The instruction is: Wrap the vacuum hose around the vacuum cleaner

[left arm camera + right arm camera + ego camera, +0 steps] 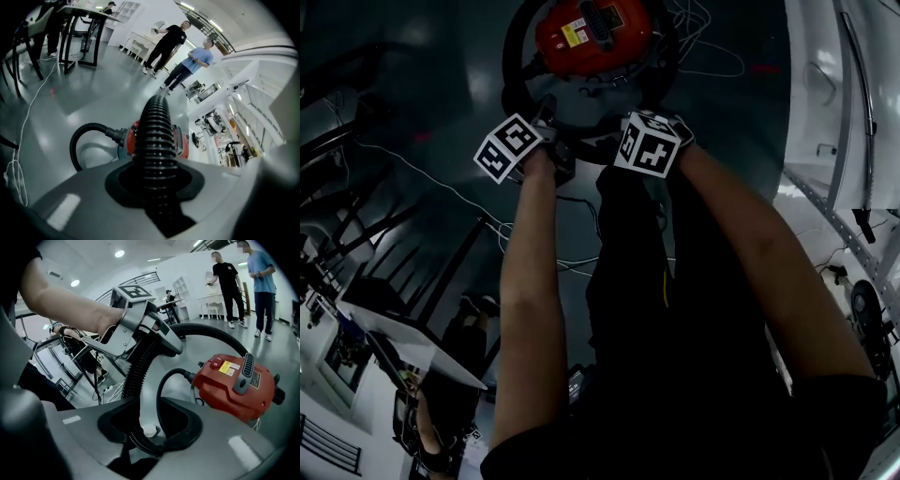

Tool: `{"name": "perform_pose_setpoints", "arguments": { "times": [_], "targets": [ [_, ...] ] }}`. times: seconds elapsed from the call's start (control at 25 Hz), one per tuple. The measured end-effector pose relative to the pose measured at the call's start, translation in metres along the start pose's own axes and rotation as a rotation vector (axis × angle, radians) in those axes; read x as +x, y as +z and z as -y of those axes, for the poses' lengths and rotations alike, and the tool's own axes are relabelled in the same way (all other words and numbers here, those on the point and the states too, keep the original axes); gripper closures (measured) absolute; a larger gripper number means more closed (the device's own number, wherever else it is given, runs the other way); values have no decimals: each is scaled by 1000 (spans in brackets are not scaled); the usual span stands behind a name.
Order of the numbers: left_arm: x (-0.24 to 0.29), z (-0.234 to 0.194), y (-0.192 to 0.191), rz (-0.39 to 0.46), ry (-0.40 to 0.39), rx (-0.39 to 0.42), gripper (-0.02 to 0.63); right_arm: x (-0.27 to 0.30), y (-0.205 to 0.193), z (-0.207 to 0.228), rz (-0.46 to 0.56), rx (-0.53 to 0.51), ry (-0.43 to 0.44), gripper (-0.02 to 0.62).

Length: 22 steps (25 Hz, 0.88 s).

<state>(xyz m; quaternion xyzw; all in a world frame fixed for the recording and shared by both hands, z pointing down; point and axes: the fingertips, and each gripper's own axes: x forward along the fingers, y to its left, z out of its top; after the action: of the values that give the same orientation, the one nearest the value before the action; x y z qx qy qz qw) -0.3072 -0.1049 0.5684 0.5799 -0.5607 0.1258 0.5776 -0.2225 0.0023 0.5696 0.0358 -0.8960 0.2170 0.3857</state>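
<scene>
The red vacuum cleaner stands on the dark floor ahead of me, and its black ribbed hose curves round it. My left gripper and right gripper sit side by side on the near part of that loop. In the left gripper view the hose runs straight up between the jaws of the left gripper, which is shut on it, with the vacuum cleaner behind. The right gripper has the hose bent across its jaw gap and pinched there. The left gripper grips the same hose higher up, left of the vacuum cleaner.
Two people stand some way off by white furniture. White cables trail on the floor beyond the vacuum cleaner, and another cable runs at the left. Black table legs stand at the left, white framework at the right.
</scene>
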Motion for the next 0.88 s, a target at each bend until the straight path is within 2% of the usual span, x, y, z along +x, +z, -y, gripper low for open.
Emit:
{"name": "perform_pose_setpoints", "arguments": {
  "times": [0.2,0.44,0.76,0.88],
  "targets": [
    [3,-4,11,-42,-27,59,503,15,9,-9,0,48,-46,455],
    [6,-7,24,-75,-55,130,503,31,26,-21,48,121,-80,448],
    [5,-6,22,-99,-84,111,505,43,33,-32,81,193,-44,407],
    [6,-1,22,-92,-99,84,505,49,28,-39,64,186,-11,385]
  ]
}}
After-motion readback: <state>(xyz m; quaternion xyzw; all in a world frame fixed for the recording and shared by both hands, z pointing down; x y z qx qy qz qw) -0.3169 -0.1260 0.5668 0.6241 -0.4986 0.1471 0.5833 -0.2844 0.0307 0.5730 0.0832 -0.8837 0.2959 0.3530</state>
